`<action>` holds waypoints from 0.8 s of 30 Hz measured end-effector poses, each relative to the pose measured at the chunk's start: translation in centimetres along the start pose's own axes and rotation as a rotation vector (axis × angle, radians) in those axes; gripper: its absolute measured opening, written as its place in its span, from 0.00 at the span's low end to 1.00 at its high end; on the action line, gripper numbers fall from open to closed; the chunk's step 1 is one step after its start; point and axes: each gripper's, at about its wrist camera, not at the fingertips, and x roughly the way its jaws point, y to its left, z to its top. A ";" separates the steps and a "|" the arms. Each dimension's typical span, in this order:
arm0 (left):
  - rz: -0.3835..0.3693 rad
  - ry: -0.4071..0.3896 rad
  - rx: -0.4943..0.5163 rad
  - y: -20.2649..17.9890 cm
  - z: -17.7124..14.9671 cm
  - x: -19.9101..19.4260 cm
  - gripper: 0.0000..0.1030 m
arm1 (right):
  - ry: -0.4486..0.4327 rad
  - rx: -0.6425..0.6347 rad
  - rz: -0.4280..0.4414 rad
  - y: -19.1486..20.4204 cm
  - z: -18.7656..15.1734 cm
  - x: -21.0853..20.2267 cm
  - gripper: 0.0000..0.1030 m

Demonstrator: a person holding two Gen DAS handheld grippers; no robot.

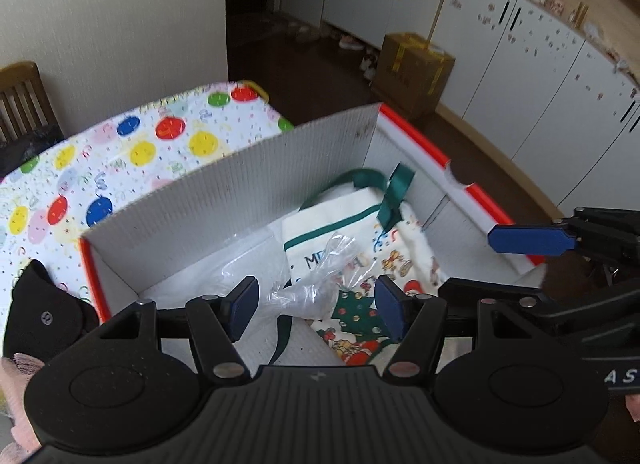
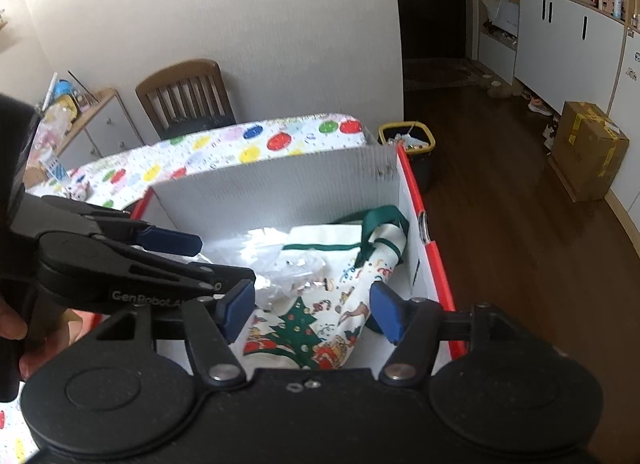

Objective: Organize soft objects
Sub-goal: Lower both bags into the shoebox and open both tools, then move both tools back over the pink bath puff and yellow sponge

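Both grippers hang over the box (image 1: 248, 184), which sits on the table (image 1: 120, 144) with the dotted cloth. A Christmas bag (image 2: 320, 304) with green handles lies inside the box, and a crinkly clear wrap (image 1: 320, 280) lies on top of it. It looks like the bag has been put away, so the sorting step for this one seems nearly done.

The left gripper (image 1: 314, 308) has its fingers spread wide and holds nothing. The wrap sits right between them, a little lower. The right gripper (image 2: 312, 314) is spread wide too and empty, with the bag's tree picture below the gap.

Next, I think the hands should lift out of the box and look for another soft thing. A black thing (image 1: 44, 312) lies on the table beside the box.
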 end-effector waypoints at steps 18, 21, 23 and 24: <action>0.012 -0.201 0.003 0.5 -4.0 -10.0 0.62 | -0.140 -0.020 0.051 4.8 -1.1 -6.2 0.76; 0.015 -0.233 0.004 1.0 -5.2 -11.7 0.68 | -0.153 -0.025 0.052 5.9 -1.5 -7.0 0.78; 0.014 -0.254 0.001 1.4 -6.0 -12.8 0.69 | -0.164 -0.025 0.051 6.8 -1.9 -7.5 0.80; 0.013 -0.260 0.002 1.6 -6.4 -13.3 0.69 | -0.169 -0.026 0.052 7.3 -2.0 -7.7 0.80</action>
